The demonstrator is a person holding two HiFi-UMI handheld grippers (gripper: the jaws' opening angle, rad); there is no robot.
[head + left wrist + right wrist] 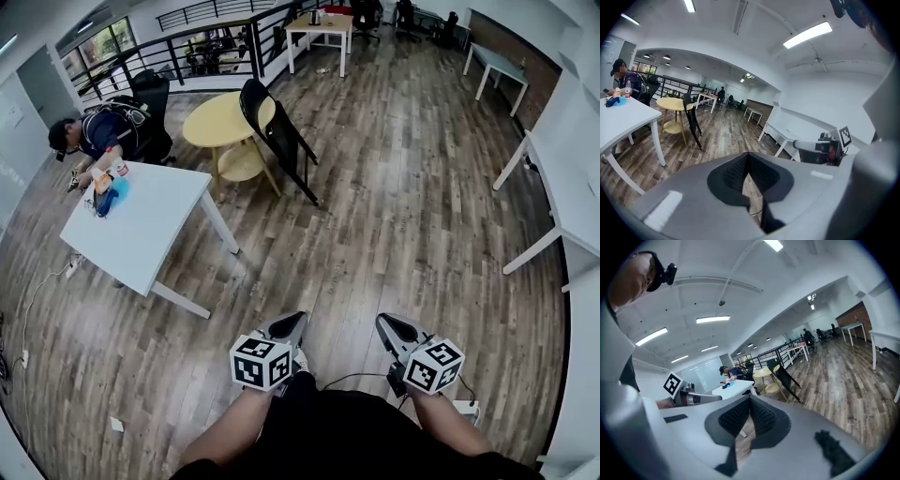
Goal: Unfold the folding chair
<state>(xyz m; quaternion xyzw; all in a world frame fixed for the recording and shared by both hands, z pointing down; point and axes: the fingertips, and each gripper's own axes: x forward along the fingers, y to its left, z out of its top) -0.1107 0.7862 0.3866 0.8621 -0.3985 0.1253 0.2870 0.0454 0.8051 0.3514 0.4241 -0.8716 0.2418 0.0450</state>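
Left gripper (297, 320): jaws closed, the black ribbed pads meeting at the tips, nothing between them (confirmed in the left gripper view (749, 156), where only floor shows in the slot below the pads).

Right gripper (383, 321): jaws closed in the same way, pads together, nothing held. The right gripper view (750, 400) shows no object between the pads.

Both grippers are held low in front of the person, side by side but apart, with the marker cubes nearest the body and the jaws pointing out over the wood floor (394, 206).

Folding chair (277, 129): black, folded flat, tilted, its upper part leaning against the round yellow table (217, 120) and its feet on the floor. It stands well apart from both grippers, ahead of them and slightly to the left in the head view. It also appears in the left gripper view (692, 120) and in the right gripper view (787, 376).

White table (155, 230): left of the chair, between it and the near left floor. A seated person (105, 131) works at its far end, with small items beside the person's hands.
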